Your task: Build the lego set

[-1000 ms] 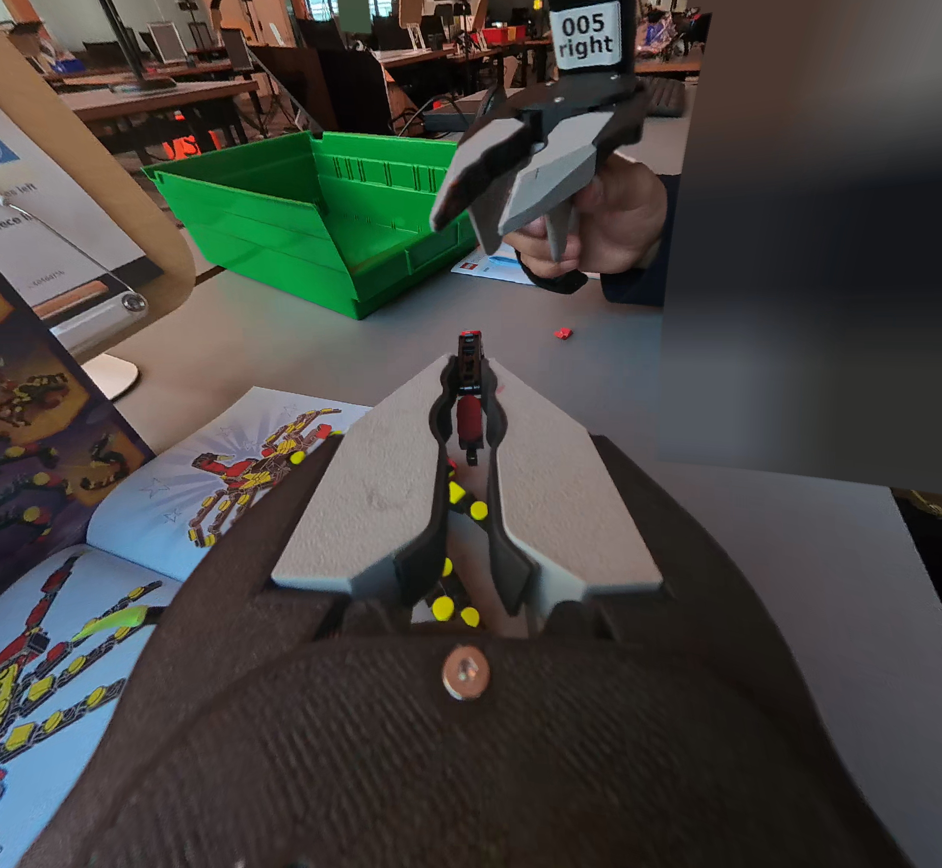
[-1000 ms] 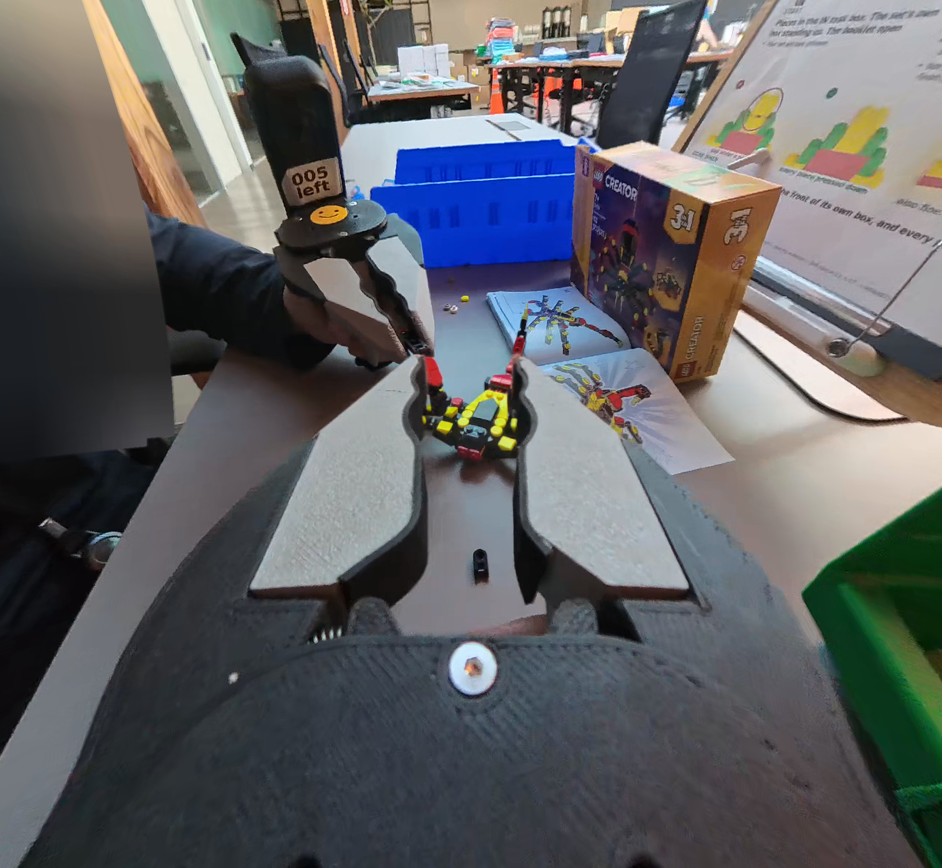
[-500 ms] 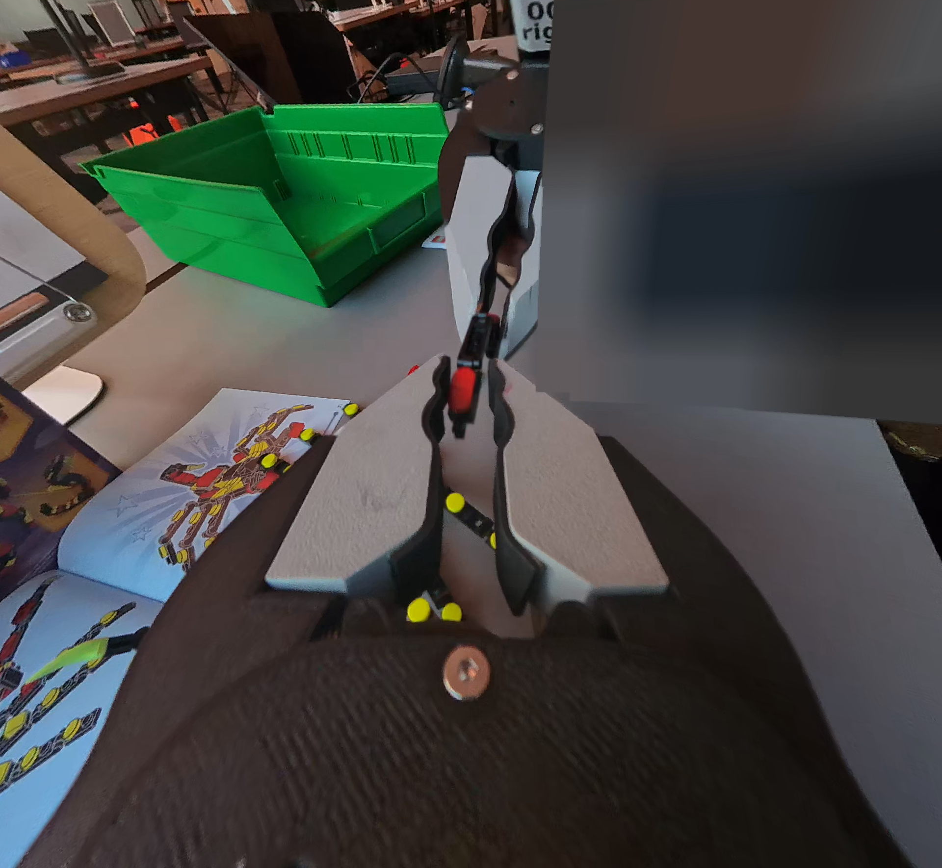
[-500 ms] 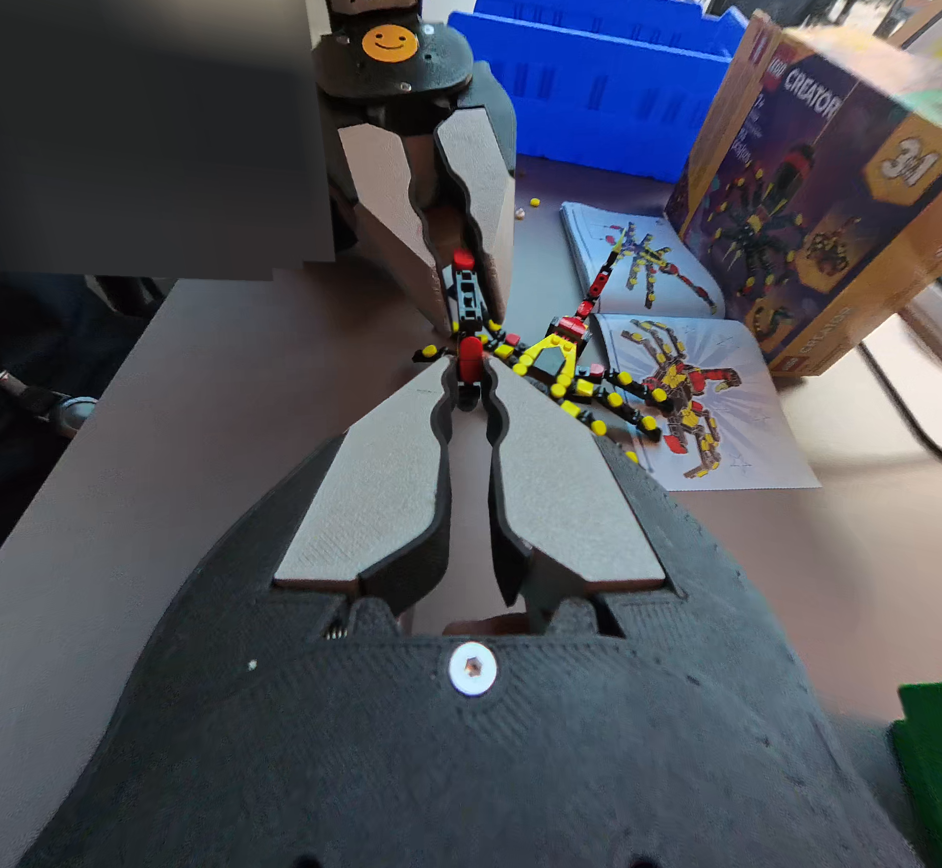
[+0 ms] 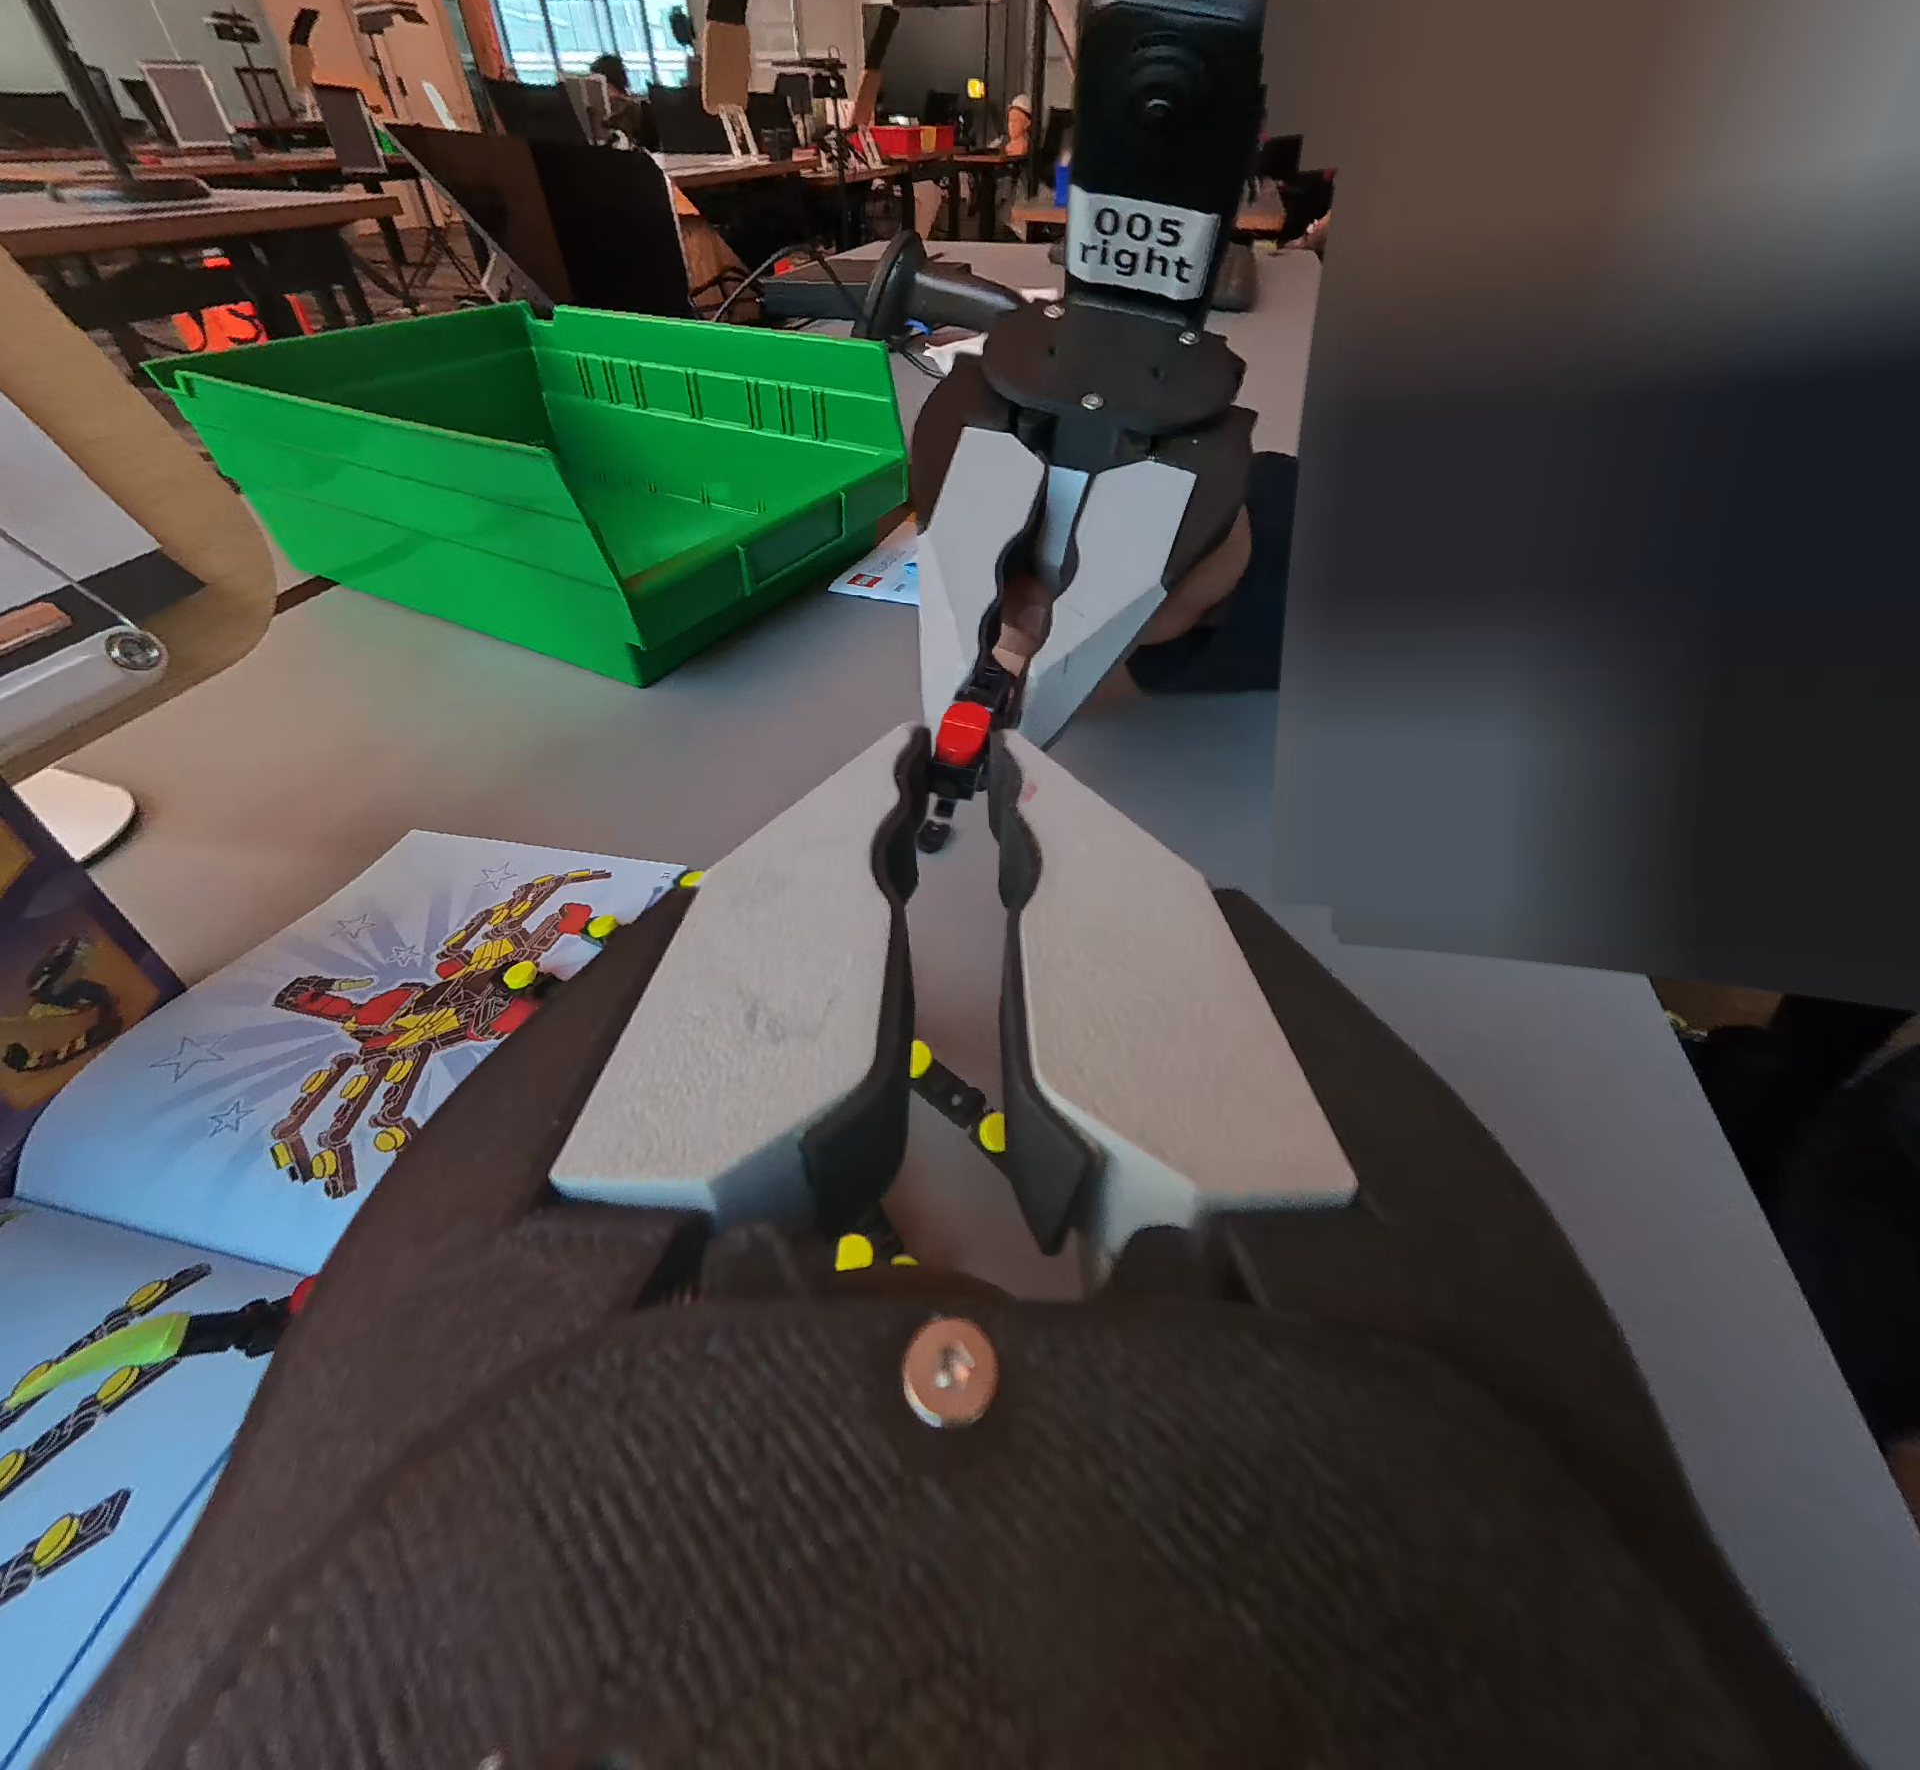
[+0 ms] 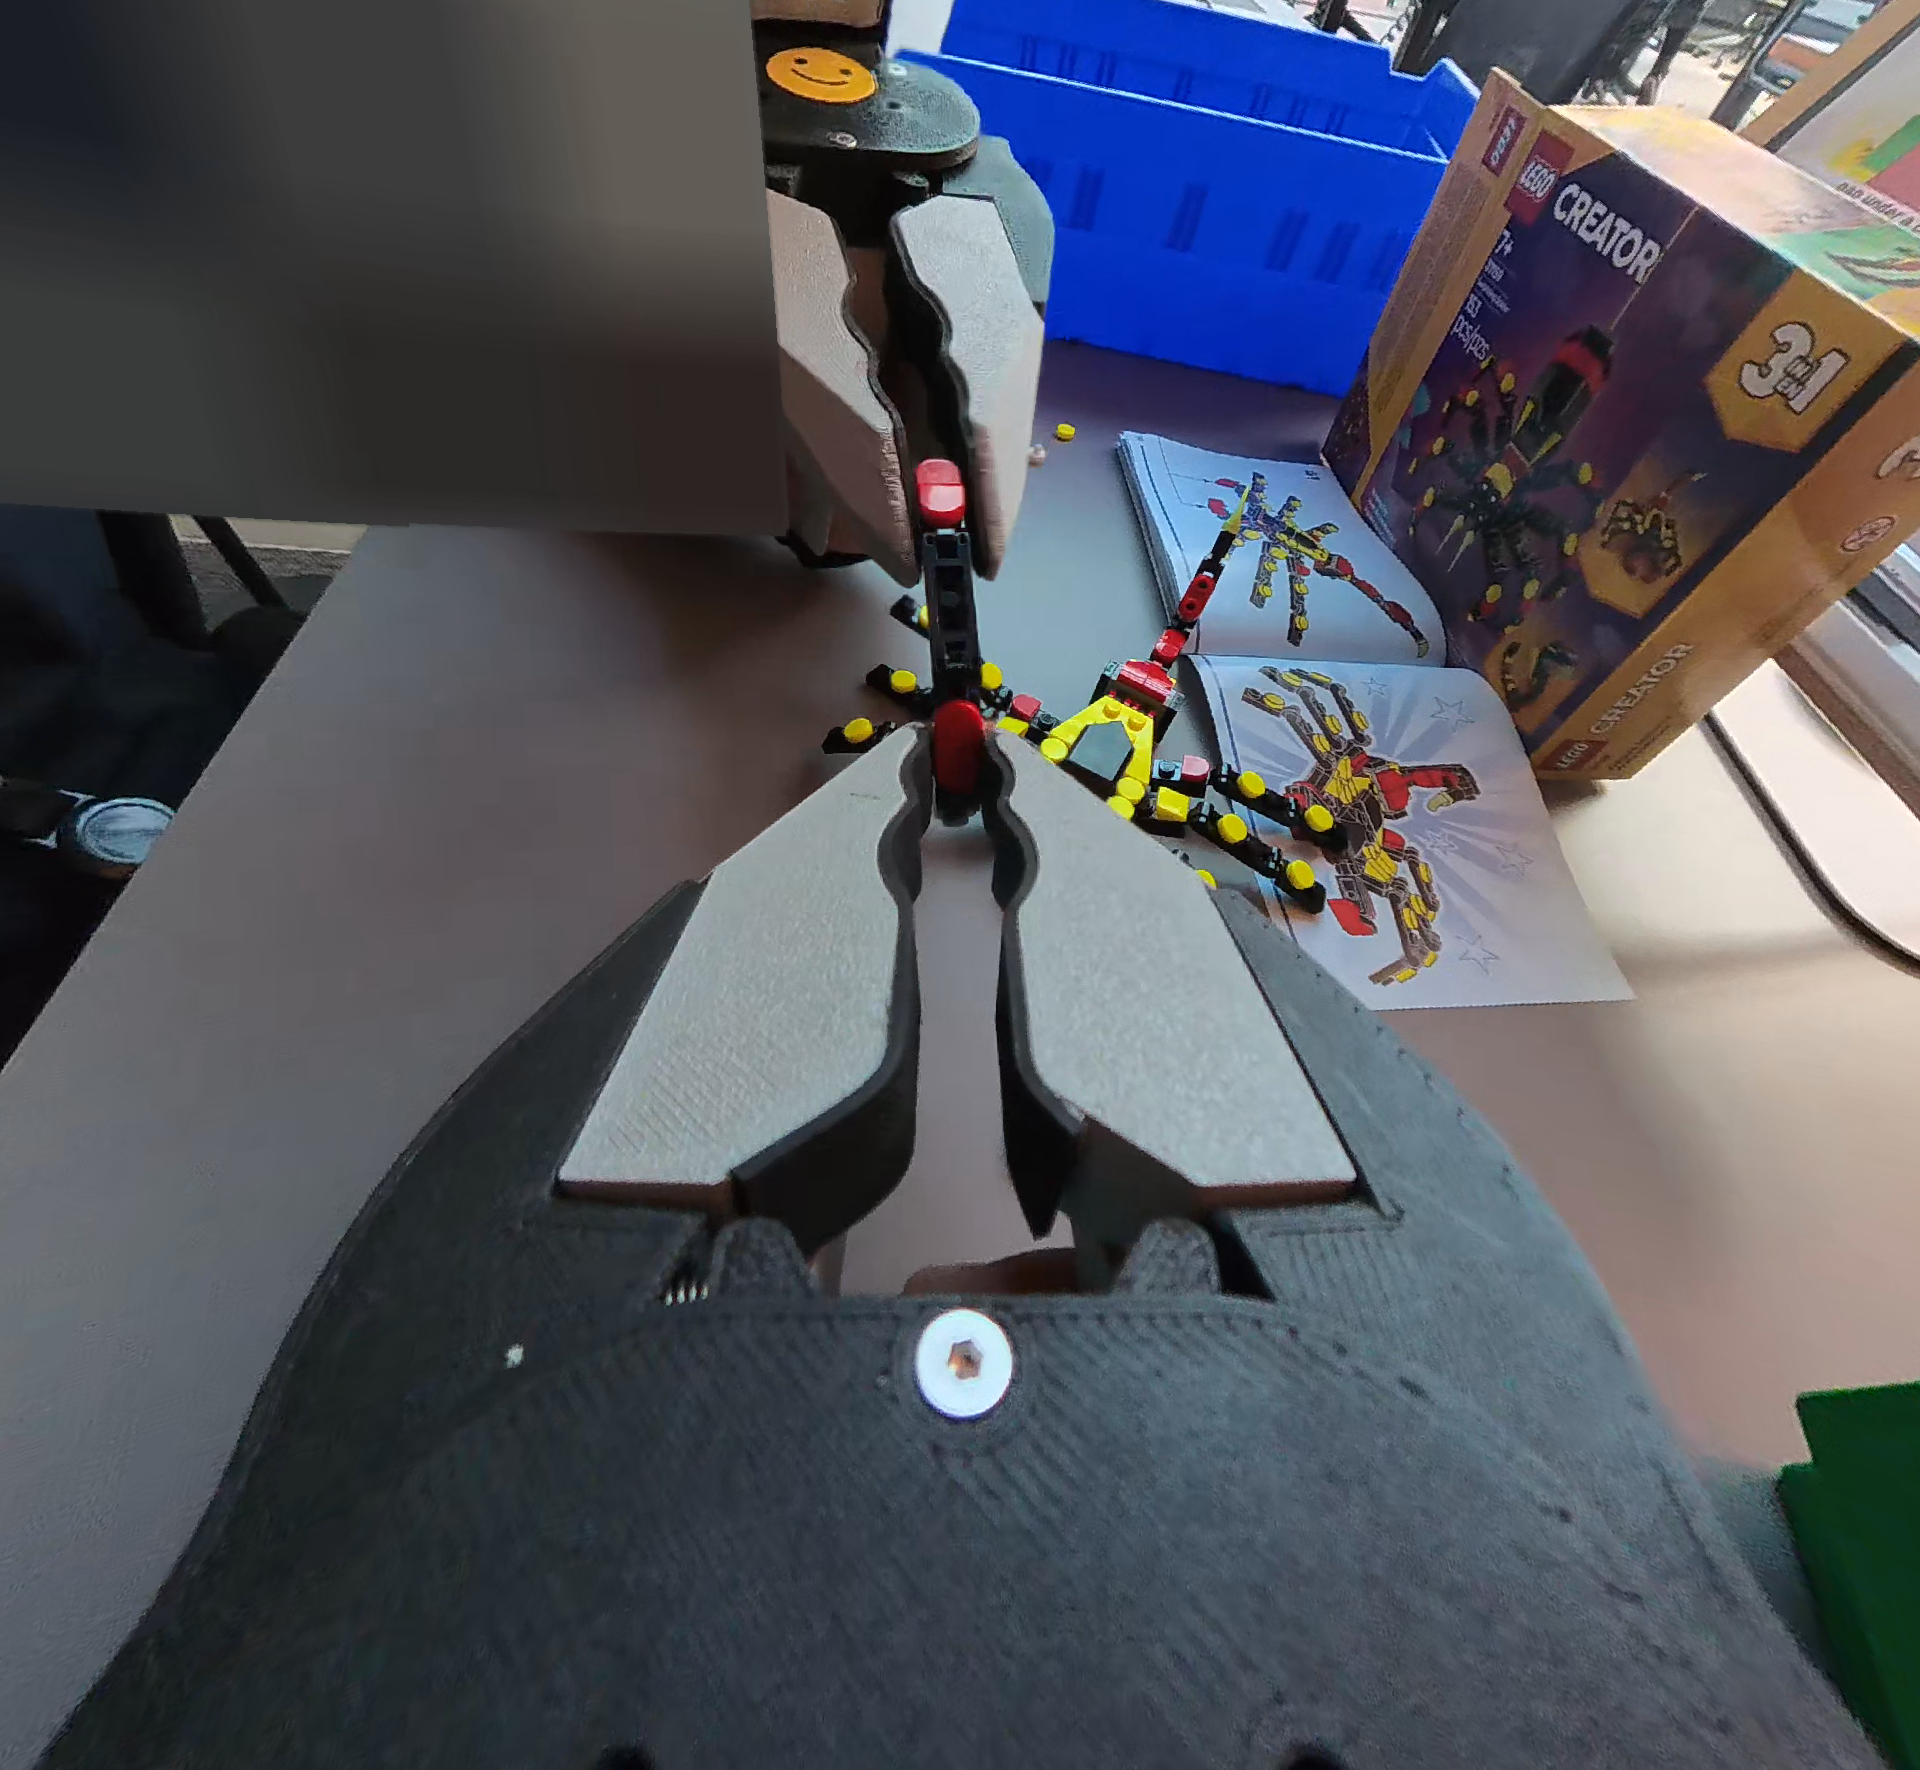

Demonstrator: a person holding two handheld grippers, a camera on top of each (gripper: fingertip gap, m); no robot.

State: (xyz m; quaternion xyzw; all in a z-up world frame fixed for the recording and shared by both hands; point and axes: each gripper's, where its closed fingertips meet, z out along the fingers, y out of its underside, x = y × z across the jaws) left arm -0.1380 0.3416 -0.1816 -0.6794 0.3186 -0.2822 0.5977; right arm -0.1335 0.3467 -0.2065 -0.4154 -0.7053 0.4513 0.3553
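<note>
A black lego limb with red ends [image 6: 954, 619] is held between both grippers above the table. My right gripper [image 6: 956, 770] is shut on its near red end. My left gripper [image 6: 940, 525] faces it and is shut on the far red end. In the left wrist view my left gripper [image 5: 956, 764] is shut on the red end [image 5: 961, 733], with the right gripper [image 5: 997, 681] right behind it. The yellow, black and red spider model [image 6: 1107, 744] lies on the table just right of the limb. Whether the limb touches the model I cannot tell.
Open instruction booklets [image 6: 1382, 816] [image 5: 364, 1014] lie beside the model, with the lego box [image 6: 1621, 432] behind them. Blue bins [image 6: 1195, 193] stand at the back. A green bin [image 5: 540, 473] stands beyond the left gripper. A few small loose pieces [image 6: 1062, 432] lie near the blue bins. My left and right fingertips are right by each other.
The right gripper was open and apart one second ago. It moved to the left gripper and shut on the free end of the limb; both now hold it.
</note>
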